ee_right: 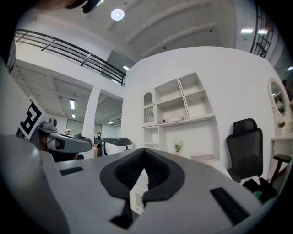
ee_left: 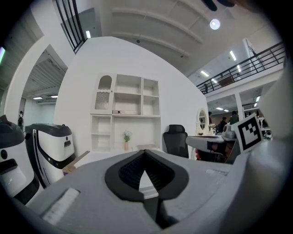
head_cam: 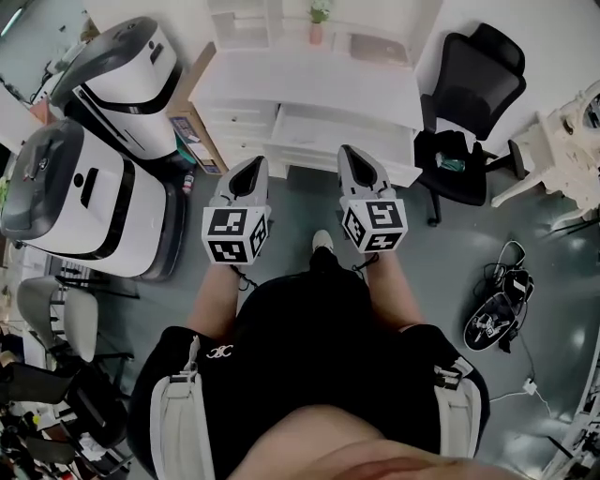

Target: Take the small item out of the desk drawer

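- White desk [head_cam: 309, 80] with a shelf hutch stands straight ahead of both sets of jaws as you face it, well clear of the tips.
- Your left gripper [head_cam: 250, 167] points toward the stack of drawers [head_cam: 239, 124] at the desk's left end. Its black pads [ee_left: 124, 176] are pressed together at the tips with nothing between them.
- Your right gripper [head_cam: 352, 155] points toward the wide drawer front [head_cam: 347, 141]. Its jaws are likewise closed tip to tip and hold nothing.
- The small item shows in no view. The drawers lie beyond the jaws, and neither gripper touches them.
- A black office chair [head_cam: 473, 75] stands to the right of the right jaws, beside the desk.
- Two white machines [head_cam: 94, 202] with black trim stand to the left of the left jaws.
- A small plant [head_cam: 319, 21] in a pink pot sits on the hutch, beyond the tips.
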A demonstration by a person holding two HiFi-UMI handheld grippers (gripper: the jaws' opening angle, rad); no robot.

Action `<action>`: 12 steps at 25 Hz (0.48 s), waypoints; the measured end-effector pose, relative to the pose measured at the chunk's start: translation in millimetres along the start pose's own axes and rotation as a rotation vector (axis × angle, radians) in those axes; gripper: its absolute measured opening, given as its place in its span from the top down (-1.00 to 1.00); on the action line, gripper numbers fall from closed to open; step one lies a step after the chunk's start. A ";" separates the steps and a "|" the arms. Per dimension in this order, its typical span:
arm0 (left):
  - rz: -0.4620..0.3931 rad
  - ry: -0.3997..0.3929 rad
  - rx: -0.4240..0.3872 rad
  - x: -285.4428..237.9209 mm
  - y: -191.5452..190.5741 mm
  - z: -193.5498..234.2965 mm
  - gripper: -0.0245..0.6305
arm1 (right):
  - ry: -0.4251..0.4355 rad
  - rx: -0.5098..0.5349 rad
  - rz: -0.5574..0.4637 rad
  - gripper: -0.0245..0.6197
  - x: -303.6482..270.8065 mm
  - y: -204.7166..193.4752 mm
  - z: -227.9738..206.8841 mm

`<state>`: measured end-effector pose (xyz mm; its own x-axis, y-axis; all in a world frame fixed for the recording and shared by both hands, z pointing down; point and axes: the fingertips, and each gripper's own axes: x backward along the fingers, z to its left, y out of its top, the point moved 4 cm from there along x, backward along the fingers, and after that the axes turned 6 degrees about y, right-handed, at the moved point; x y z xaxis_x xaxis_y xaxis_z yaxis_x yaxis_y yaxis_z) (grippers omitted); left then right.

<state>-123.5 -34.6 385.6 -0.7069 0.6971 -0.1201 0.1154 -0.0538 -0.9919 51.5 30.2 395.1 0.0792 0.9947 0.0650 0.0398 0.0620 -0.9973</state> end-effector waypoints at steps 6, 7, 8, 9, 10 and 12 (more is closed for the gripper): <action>0.039 0.010 -0.001 -95.2 20.4 5.3 0.89 | 0.008 -0.055 0.012 0.93 -70.7 8.3 -72.2; 0.043 0.011 -0.001 -110.4 24.0 6.2 0.89 | 0.009 -0.060 0.014 0.93 -82.2 9.1 -83.3; 0.046 0.011 -0.001 -125.6 26.7 6.7 0.89 | 0.011 -0.064 0.016 0.93 -93.7 8.9 -94.7; 0.051 0.012 0.000 -140.9 28.5 7.4 0.89 | 0.013 -0.069 0.021 0.93 -105.3 8.0 -106.1; 0.056 0.013 0.002 -156.2 29.6 8.5 0.89 | 0.016 -0.073 0.026 0.93 -117.0 6.4 -117.1; 0.068 0.018 0.010 -185.8 30.7 12.4 0.89 | 0.028 -0.080 0.041 0.93 -140.6 2.7 -137.0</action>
<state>2.7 -174.6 376.9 -0.6849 0.7043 -0.1868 0.1560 -0.1087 -0.9818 177.0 -120.7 388.0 0.1104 0.9935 0.0262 0.1156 0.0134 -0.9932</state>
